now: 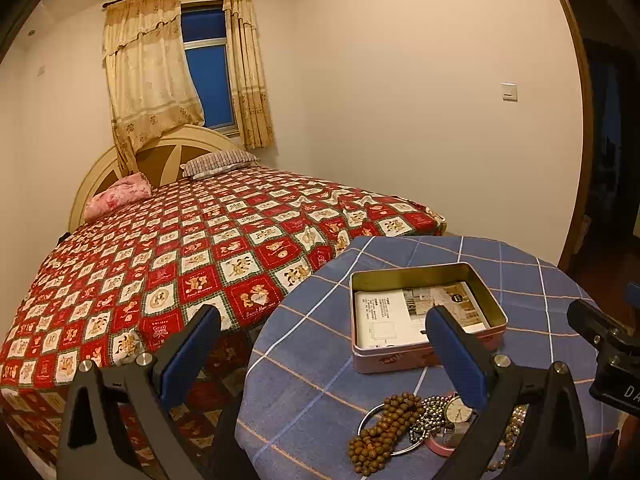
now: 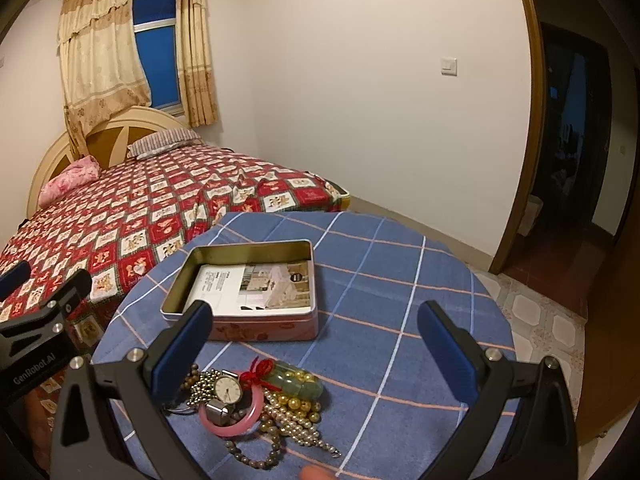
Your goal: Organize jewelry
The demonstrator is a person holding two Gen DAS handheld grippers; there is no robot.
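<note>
Evidently we are only starting: both the left gripper and right gripper are hovering with jaws released, the jewelry pile heaped at the worktop's near edge, the tin box near its middle holding none.

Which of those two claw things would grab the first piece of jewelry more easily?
Probably the right gripper: open and empty, the jewelry pile lies between its fingers. The left gripper, also open, has the pile off to its right side.
</note>
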